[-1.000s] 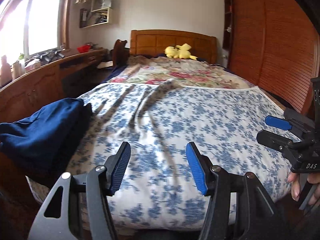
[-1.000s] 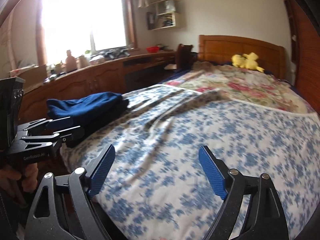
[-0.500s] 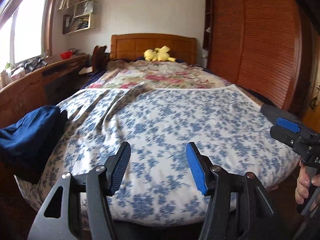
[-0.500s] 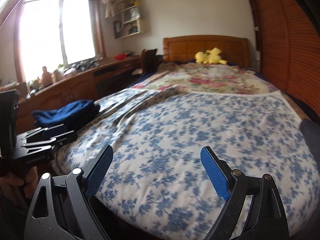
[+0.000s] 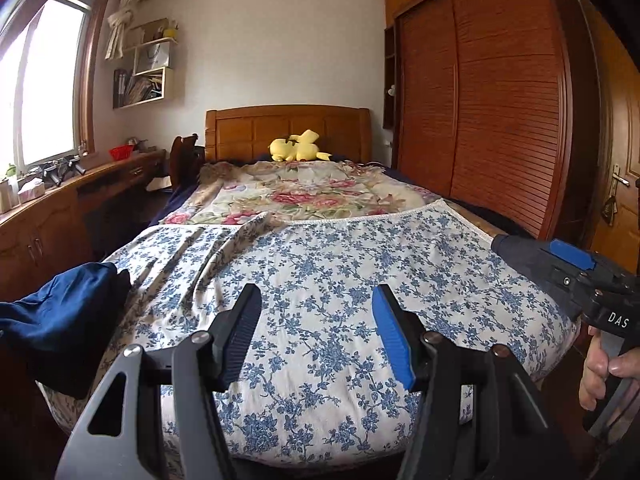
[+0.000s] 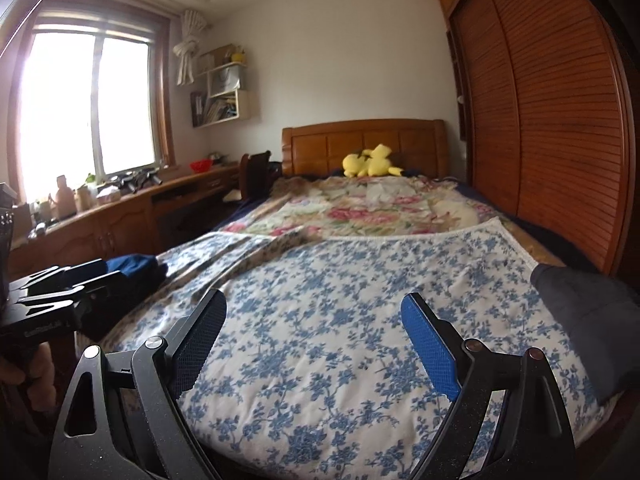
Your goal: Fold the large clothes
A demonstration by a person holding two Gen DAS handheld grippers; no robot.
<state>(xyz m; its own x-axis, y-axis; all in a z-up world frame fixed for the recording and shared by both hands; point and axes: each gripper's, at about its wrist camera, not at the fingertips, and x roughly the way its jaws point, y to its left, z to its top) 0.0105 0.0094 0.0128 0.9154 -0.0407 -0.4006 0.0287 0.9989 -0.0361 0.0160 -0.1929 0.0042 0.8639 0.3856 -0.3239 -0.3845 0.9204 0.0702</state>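
I see the dark-blue folded garment (image 5: 60,316) lying at the frame's left edge, on the blue-flowered white bedspread (image 5: 340,280). A dark-grey cloth (image 6: 588,320) lies at right, its fold state unclear. Left hand-held gripper (image 5: 316,328) and right hand-held gripper (image 6: 316,336) both stand apart, holding nothing.

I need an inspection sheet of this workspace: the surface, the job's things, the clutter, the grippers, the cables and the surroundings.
Surface: bed covered by a blue-flowered sheet, with creases on its left part.
Job's things: navy garment bunched at the bed's left edge; dark grey garment at the right edge.
Clutter: yellow plush toy by the headboard; floral blanket behind the sheet.
Grippers: left gripper and right gripper open, empty, above the sheet.
Cables: nothing seen.
Surroundings: window, wooden counter, wardrobe, wall shelves.
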